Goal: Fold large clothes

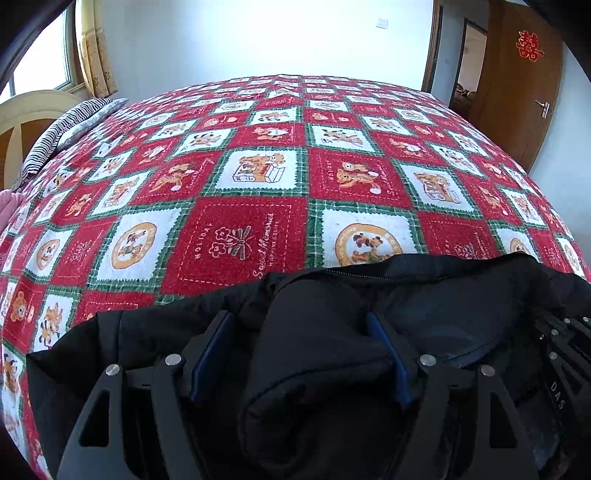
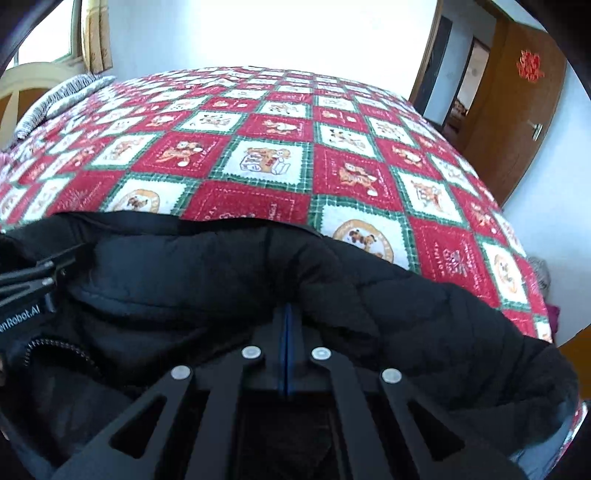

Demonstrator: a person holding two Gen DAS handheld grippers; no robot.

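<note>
Bedspread [image 1: 280, 177] in red, white and green checks, printed with cartoon dogs and bears, covers the whole bed and fills most of both views. Behind its far edge stands a white wall [image 1: 258, 33], with a yellowish curtain [image 1: 94, 48] and a bright window [image 1: 48, 55] at the far left and a brown wooden door [image 1: 524, 92] bearing a red paper ornament [image 1: 530, 46] at the far right. A striped pillow [image 1: 70, 129] lies at the far left of the bed, beside a pale curved headboard [image 1: 29, 110].

Black padded jacket [image 1: 332, 332] lies bunched along the near edge of the bed, its quilted shell and a zipper line [image 1: 406, 267] showing at its far side.

Left claw [image 1: 299, 332] is spread, its blue pads [image 1: 210, 350] standing on either side of a thick fold of the jacket; the fold sits between them, and whether the pads press on it I cannot tell. Right claw [image 2: 287, 317] is pressed together, its blue pads meeting in a thin line with jacket fabric bunched at the tips; whether cloth is caught between them I cannot tell. Part of the left claw's black frame shows at the left edge of the right view.
</note>
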